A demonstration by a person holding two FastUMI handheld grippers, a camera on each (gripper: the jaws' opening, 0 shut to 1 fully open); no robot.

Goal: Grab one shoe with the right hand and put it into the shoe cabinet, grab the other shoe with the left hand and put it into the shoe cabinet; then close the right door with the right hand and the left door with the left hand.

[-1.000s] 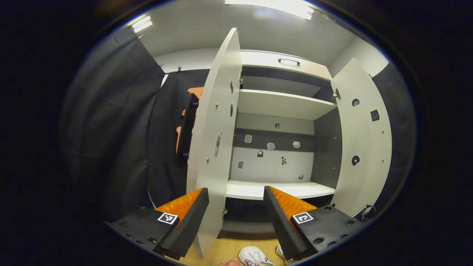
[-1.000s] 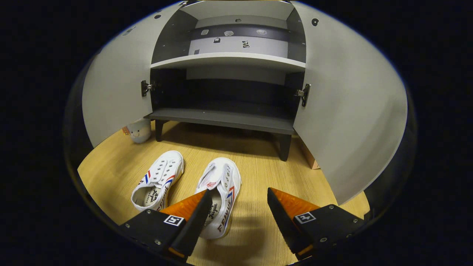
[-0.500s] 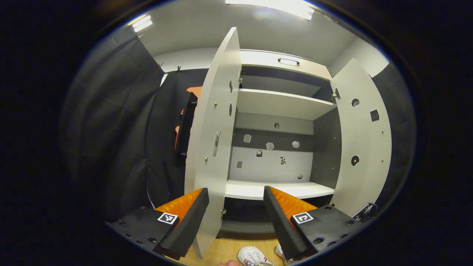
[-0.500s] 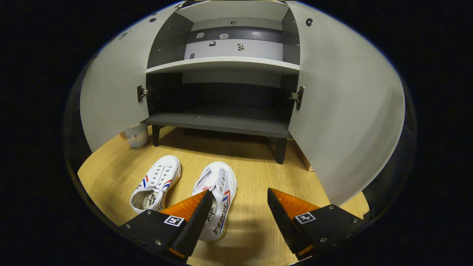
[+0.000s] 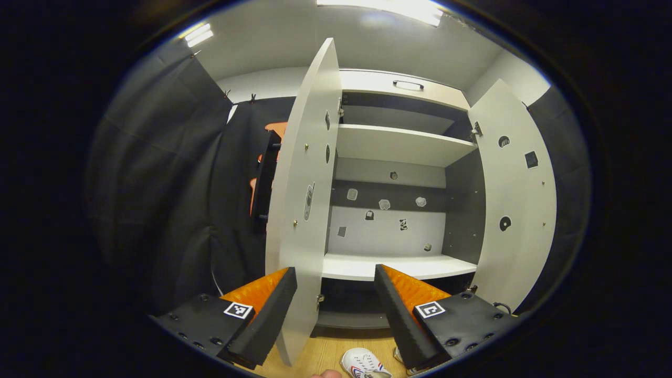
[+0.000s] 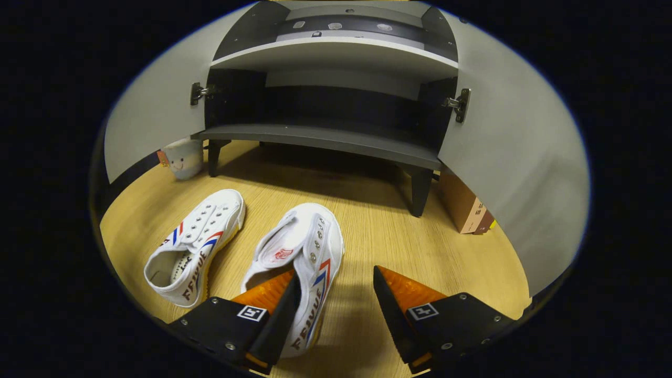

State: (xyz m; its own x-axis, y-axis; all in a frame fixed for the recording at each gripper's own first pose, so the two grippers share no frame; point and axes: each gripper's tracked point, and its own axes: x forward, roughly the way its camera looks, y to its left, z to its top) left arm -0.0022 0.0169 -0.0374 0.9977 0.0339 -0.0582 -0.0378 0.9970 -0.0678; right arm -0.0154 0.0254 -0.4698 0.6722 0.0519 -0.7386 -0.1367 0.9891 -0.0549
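Shoes: right shoe (image 6: 302, 262) and left shoe (image 6: 194, 244) lie side by side on the wooden floor (image 6: 388, 236), toes toward the shoe cabinet (image 6: 325, 142), a strip of bare floor between.
Right gripper (image 6: 336, 299): jaws spread, empty; one finger over the right shoe's heel, the other over bare floor.
Left gripper (image 5: 336, 299): jaws apart, holding nothing, raised before the left door (image 5: 304, 210) edge.
Doors: left door and right door (image 5: 517, 199) swung wide.
Lower shelf (image 6: 320, 139): unobstructed front edge.
Beside cabinet: plush toy (image 6: 181, 157), cardboard box (image 6: 464, 207).
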